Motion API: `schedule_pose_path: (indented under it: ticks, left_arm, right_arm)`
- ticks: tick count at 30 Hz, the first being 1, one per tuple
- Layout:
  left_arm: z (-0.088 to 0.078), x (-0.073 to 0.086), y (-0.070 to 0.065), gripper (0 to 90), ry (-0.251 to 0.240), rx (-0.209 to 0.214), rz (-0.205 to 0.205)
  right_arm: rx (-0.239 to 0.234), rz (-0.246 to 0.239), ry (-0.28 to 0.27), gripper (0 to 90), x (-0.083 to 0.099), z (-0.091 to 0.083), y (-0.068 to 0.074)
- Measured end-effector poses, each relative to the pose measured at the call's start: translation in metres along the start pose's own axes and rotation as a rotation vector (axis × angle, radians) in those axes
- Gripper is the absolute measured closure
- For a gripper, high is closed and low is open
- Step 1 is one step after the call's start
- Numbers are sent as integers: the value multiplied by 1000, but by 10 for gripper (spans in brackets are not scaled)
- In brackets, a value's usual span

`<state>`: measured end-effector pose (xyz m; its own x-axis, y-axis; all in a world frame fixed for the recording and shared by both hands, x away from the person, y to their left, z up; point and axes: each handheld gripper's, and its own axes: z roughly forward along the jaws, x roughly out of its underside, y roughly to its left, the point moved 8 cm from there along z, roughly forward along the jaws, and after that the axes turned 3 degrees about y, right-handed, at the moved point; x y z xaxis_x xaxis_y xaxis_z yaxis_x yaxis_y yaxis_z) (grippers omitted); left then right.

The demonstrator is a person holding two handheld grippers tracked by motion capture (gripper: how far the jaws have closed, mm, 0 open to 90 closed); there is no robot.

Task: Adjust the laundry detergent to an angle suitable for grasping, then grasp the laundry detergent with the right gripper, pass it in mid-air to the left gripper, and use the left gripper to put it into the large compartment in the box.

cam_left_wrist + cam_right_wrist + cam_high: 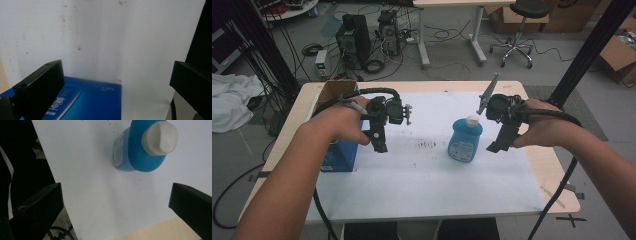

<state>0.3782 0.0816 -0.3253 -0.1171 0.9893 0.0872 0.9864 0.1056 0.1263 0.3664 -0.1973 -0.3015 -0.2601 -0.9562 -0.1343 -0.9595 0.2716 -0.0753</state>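
Observation:
A blue bottle (465, 140) with a white cap stands upright near the middle of the white mat (432, 185). My right gripper (500, 145) hangs open just to its right, apart from it. Seen from above in the right gripper view, the bottle (136, 152) lies beyond the wide-apart jaws of my right gripper (115, 202). A blue box (340, 155) with an open cardboard top stands at the table's left edge. My left gripper (380, 145) is open beside it on the right, with nothing between its jaws. In the left gripper view the box (92, 100) is at the bottom.
The mat covers most of a light wooden table (557, 175). Small dark marks (427, 145) stain the mat's middle. Beyond the table, the floor holds computer towers (354, 40), cables, a stool (519, 30) and cardboard boxes. Black frame posts (587, 50) stand at both sides.

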Motion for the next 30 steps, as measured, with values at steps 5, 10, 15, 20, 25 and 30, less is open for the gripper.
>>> schedule_pose_path:
  ticks: [5,10,15,20,25,30]
  left_arm:
    - [-3,-1,3,1,-9,-3,-1]
    - [-1,0,6,1,-7,-9,1]
    - [-2,0,8,1,-6,-7,3]
    - [-4,0,6,1,-15,-8,6]
    - [-5,-1,4,1,-16,-8,15]
    - [-5,-4,5,1,-11,-10,19]
  right_arm:
    - [-2,-5,3,0,-3,0,-3]
    - [8,0,-9,0,-6,-1,-8]
    - [12,4,-12,0,-6,-4,-10]
    - [11,3,-9,0,-6,-5,-9]
    - [9,3,-19,0,-6,-7,-9]
    - [9,7,-22,0,-2,-6,-10]
